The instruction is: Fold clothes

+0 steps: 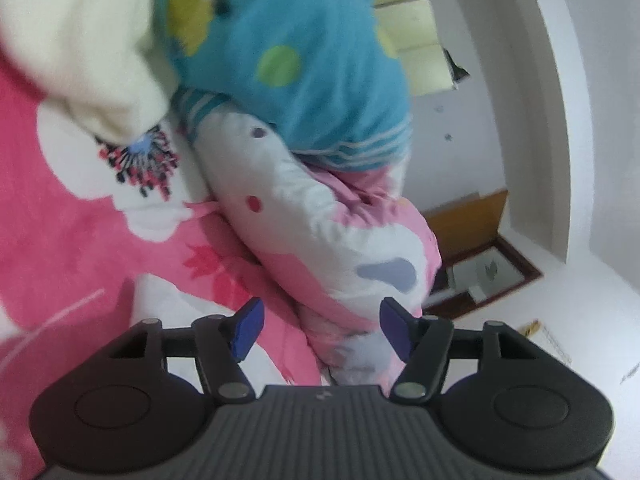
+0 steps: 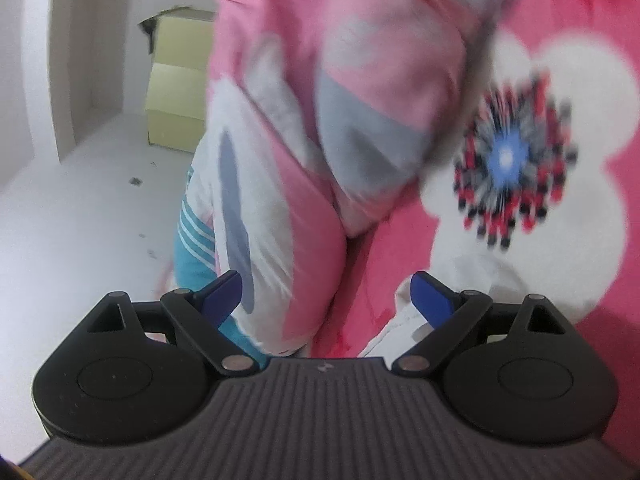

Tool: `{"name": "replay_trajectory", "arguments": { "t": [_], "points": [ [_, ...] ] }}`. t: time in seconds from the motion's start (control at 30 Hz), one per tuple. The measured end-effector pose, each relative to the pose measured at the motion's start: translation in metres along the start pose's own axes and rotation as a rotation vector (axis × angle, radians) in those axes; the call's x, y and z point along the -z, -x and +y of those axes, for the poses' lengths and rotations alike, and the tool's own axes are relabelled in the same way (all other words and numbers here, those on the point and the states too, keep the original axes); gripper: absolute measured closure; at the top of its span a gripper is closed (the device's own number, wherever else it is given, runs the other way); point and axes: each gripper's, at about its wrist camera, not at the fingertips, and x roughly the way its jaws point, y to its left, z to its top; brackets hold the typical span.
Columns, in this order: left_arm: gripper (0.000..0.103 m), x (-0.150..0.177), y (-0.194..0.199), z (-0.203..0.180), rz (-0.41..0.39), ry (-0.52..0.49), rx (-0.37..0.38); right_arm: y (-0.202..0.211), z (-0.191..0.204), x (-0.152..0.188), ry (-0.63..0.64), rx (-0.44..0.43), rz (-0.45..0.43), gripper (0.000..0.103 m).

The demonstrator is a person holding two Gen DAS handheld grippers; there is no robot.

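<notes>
White walls and a pale floor (image 1: 580, 320) frame the scene; a stack of yellowish boxes (image 2: 176, 92) sits against the wall. The working surface looks like a bed spread with a pink blanket (image 1: 60, 208) printed with big white flowers.

Clothes lie in a row along the blanket's edge nearest the floor. A pink-and-white garment (image 1: 320, 216) lies bunched into a long roll, with a teal dotted top (image 1: 280, 60) stacked past it and a cream piece (image 1: 88, 40) beside that. The teal top's striped hem hangs over the edge. Likely the pile was parked at the rim to keep the middle of the blanket free for folding.

Left claw (image 1: 320, 330): blue pads apart, moderately open, nothing pinched. The near end of the pink roll lies between and just ahead of the pads, without visible pressure from either.

Right claw (image 2: 326, 296): spread wide, nothing gripped. The white-and-pink cloth (image 2: 272, 216) fills the gap between the pads; the left pad sits close against it, though I cannot tell if it touches.

Both views are motion-blurred, so fine contact is uncertain.

Judgement: both claws face the same garment from opposite ends, empty. That suits either a fresh two-point grasp or a just-placed bundle; the garment is still lumpy, so folding seems unfinished.
</notes>
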Motion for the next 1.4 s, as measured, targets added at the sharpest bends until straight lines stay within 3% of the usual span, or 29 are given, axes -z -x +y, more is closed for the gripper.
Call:
{"name": "replay_trajectory", "arguments": {
  "t": [0.1, 0.23, 0.33, 0.5, 0.57, 0.67, 0.77, 0.97, 1.07, 1.13, 1.27, 1.4],
  "points": [
    [0.033, 0.012, 0.026, -0.024, 0.042, -0.069, -0.003, 0.033, 0.040, 0.013, 0.182, 0.041, -0.018, 0.012],
    [0.032, 0.039, 0.059, -0.039, 0.131, -0.119, -0.065, 0.066, 0.067, 0.049, 0.295, 0.091, 0.042, 0.012],
    [0.032, 0.067, 0.079, -0.038, 0.214, -0.121, -0.120, 0.089, 0.057, 0.085, 0.251, 0.117, 0.122, 0.012],
    [0.032, 0.116, 0.096, -0.016, 0.294, -0.039, -0.215, 0.112, -0.004, 0.148, -0.012, 0.145, 0.254, 0.012],
    [0.032, 0.127, 0.095, -0.002, 0.284, 0.008, -0.270, 0.113, -0.018, 0.164, -0.075, 0.161, 0.271, 0.012],
    [0.034, 0.135, 0.093, 0.017, 0.233, 0.056, -0.321, 0.114, -0.025, 0.169, -0.073, 0.200, 0.239, 0.014],
    [0.045, 0.135, 0.093, 0.031, 0.156, 0.087, -0.305, 0.109, -0.021, 0.160, -0.011, 0.249, 0.165, 0.015],
    [0.073, 0.133, 0.083, 0.047, 0.065, 0.124, -0.292, 0.093, -0.035, 0.146, 0.017, 0.308, 0.049, 0.037],
    [0.085, 0.134, 0.079, 0.051, 0.039, 0.118, -0.292, 0.087, -0.038, 0.146, 0.045, 0.333, 0.006, 0.067],
    [0.089, 0.135, 0.082, 0.049, 0.006, 0.129, -0.292, 0.085, -0.040, 0.145, 0.072, 0.343, -0.018, 0.095],
    [0.091, 0.133, 0.094, 0.036, -0.046, 0.130, -0.280, 0.097, -0.032, 0.146, 0.107, 0.314, -0.057, 0.098],
    [0.091, 0.133, 0.123, 0.025, -0.042, 0.128, -0.251, 0.122, -0.018, 0.151, 0.142, 0.297, -0.073, 0.099]
  ]
}}
